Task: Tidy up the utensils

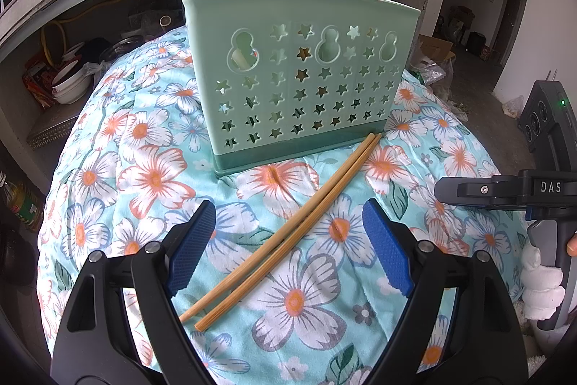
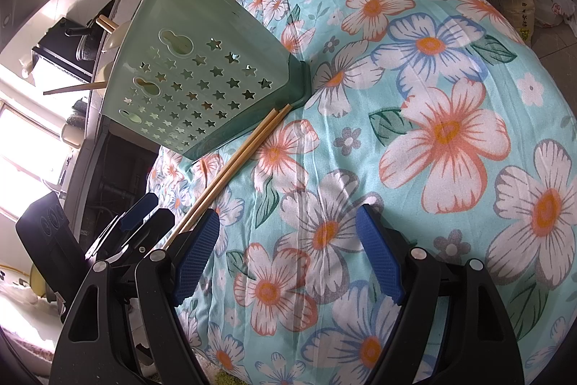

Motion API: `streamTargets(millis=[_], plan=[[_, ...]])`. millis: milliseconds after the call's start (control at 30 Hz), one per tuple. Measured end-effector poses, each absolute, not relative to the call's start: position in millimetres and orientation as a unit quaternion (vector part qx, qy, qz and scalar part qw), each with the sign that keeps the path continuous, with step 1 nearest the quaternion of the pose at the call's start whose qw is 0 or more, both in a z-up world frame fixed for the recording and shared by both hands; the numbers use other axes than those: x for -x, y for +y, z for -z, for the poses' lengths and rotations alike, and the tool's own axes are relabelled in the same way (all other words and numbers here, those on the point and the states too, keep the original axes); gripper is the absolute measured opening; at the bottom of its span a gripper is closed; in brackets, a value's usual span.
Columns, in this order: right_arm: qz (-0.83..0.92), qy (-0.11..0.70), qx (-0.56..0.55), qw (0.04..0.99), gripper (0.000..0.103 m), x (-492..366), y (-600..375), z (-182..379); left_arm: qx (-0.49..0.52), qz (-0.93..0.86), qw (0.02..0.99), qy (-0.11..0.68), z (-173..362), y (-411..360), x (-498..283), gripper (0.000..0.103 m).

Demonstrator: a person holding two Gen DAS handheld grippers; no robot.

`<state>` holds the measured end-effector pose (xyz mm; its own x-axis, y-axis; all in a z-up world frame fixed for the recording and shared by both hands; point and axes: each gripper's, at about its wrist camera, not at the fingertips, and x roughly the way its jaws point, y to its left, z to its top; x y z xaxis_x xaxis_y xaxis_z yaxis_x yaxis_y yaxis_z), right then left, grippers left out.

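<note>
My left gripper [image 1: 285, 248] hangs wide open and empty over two loose bamboo chopsticks [image 1: 288, 226] on the floral-cloth counter [image 1: 137, 147]; my right gripper [image 2: 288, 255] is equally open over bare cloth. Beyond, the perforated green plastic holder [image 1: 299, 78] already holds chopsticks and spoons. Cloth edges drop away nearby.

The utensil holder [image 1: 299, 78] hides its chopsticks' lower ends; the top edge crops their tips.
</note>
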<state>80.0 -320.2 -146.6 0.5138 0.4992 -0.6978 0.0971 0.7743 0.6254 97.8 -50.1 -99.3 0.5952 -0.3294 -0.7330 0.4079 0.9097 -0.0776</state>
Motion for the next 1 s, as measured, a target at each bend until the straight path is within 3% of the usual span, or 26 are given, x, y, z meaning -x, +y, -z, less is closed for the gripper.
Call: streamTargets(millis=[600,867,1000], plan=[[-0.126,0.47,-0.323,0.812,0.075,-81.1,-321.0,141.2,-0.049,0.196,0.897,0.393,96.8,-42.6,-99.4,0.08],[-0.168,0.461,-0.352,0.797,0.052,-104.5,-303.1,140.0,-0.04,0.18,0.906,0.38,91.9,-26.8,-101.1,0.079],[-0.188,0.469,-0.386,0.772,0.042,-121.7,-289.7,151.5,-0.045,0.193,0.902,0.385,94.8,-23.8,-103.5,0.066]])
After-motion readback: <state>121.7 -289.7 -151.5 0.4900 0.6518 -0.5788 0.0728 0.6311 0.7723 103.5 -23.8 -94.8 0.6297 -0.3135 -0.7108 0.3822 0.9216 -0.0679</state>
